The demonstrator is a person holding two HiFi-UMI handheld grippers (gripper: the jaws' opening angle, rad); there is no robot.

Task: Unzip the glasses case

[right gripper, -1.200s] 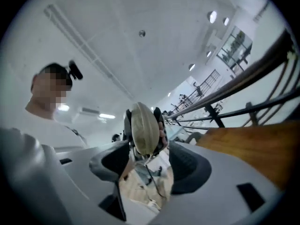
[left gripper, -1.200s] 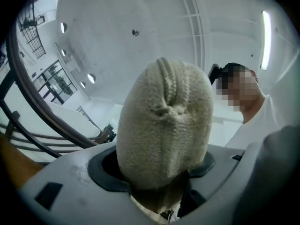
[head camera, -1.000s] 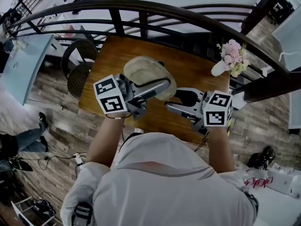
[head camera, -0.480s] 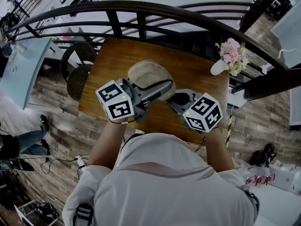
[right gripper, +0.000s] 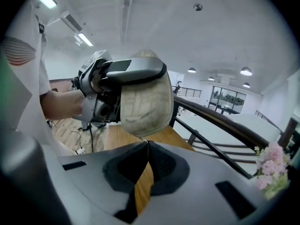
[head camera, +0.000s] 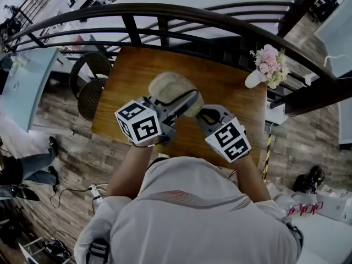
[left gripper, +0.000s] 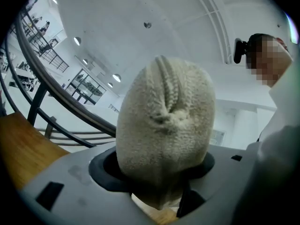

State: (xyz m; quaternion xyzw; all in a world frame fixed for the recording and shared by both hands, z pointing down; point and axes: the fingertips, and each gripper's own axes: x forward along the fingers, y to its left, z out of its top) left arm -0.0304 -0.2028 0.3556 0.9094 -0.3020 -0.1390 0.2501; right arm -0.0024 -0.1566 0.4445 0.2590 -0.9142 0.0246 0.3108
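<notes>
My left gripper (head camera: 184, 104) is shut on a cream fleecy glasses case (head camera: 173, 89), holding it above the wooden table (head camera: 231, 87). In the left gripper view the case (left gripper: 164, 125) fills the space between the jaws, its zip seam running up the middle. My right gripper (head camera: 199, 114) comes in from the right at the case's near end. In the right gripper view the case (right gripper: 145, 102) hangs just past the tips, and the right gripper (right gripper: 148, 143) is shut, with a thin zipper pull (right gripper: 146, 140) pinched at the tips.
A dark curved railing (head camera: 165, 12) runs behind the table. A white vase of pink flowers (head camera: 269, 65) stands at the table's far right corner. A dark chair (head camera: 88, 78) stands off the left edge. A person (head camera: 22, 166) stands on the floor at the left.
The right gripper has closed, rolled and swung in to the case's near end. Both grippers and the case have sunk a little toward the table.
</notes>
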